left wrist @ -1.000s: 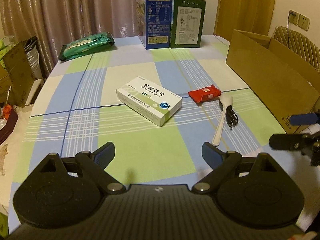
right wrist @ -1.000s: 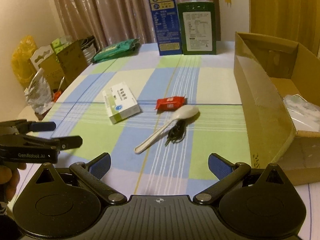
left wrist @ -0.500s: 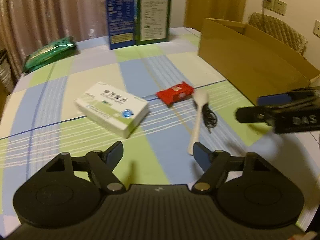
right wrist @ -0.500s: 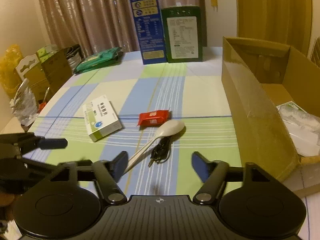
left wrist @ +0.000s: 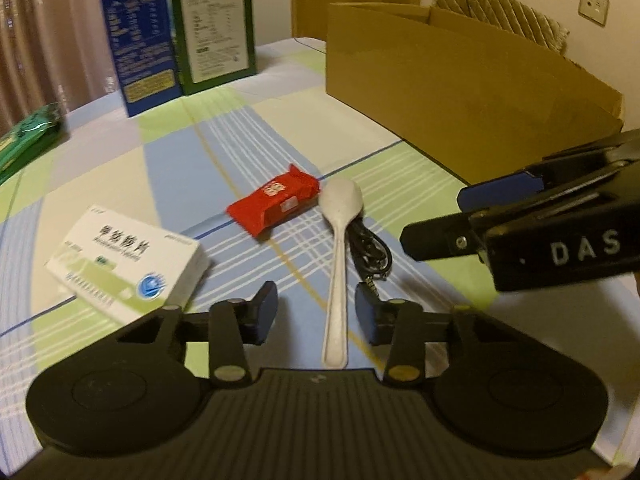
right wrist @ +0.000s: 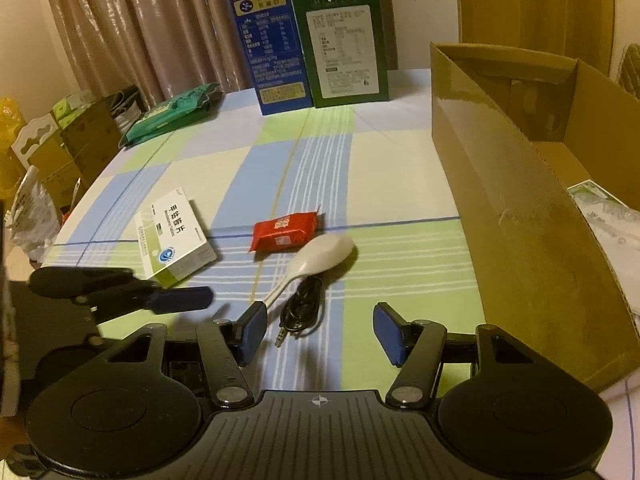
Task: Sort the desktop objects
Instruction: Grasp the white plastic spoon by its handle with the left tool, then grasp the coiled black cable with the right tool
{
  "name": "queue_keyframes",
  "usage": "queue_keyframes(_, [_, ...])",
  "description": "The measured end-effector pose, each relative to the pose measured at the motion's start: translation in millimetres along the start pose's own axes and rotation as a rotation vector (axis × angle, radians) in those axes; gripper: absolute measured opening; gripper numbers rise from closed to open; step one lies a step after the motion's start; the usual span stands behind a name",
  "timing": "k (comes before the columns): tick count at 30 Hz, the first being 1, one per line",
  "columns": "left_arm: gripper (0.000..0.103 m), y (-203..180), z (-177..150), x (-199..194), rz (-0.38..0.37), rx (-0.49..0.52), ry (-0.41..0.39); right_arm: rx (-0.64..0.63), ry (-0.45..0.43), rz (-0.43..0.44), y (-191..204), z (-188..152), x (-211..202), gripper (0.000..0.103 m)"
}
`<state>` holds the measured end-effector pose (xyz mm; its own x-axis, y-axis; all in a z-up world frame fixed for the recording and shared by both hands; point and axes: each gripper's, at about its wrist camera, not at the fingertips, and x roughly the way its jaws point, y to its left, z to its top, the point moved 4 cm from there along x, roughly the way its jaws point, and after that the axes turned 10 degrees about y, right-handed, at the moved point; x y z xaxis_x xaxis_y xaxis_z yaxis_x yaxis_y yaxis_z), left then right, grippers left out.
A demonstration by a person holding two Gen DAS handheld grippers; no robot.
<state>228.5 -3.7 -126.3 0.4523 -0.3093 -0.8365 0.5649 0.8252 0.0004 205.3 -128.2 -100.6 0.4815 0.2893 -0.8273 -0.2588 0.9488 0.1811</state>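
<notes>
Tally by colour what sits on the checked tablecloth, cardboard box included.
White: 2, medicine box and spoon
Red: 1, snack packet
Black: 1, coiled cable
Green: 2, tall carton and flat pouch
Blue: 1, tall carton
Brown: 1, cardboard box
Total: 8

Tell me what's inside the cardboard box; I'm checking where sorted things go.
In the right wrist view, the cardboard box holds something pale wrapped in clear plastic on its floor. The near wall hides the rest of the inside. The left wrist view shows only its outside.
</notes>
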Motion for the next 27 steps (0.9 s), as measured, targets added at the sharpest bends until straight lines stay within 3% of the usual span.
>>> queue_keyframes(4, [0.031,-2,6,11,-0.023,0.013,0.004,0.015,0.007,0.001,-3,1,3,0.057])
queue_keyframes(9, [0.008,0,9,15,-0.013,0.011,0.014,0.021,0.017,0.003,-4,3,7,0.057])
queue_keyframes(16, [0.002,20,-6,-4,0.06,-0.084,0.052,0.006,0.052,-0.003,-1,4,19,0.057])
queue_keyframes(20, [0.002,28,-19,-13,0.056,-0.129,0.063,-0.025,0.051,0.009,6,7,26,0.057])
queue_keyframes(27, [0.003,33,-20,-12,0.041,-0.148,0.048,-0.077,0.068,0.025,15,19,53,0.04])
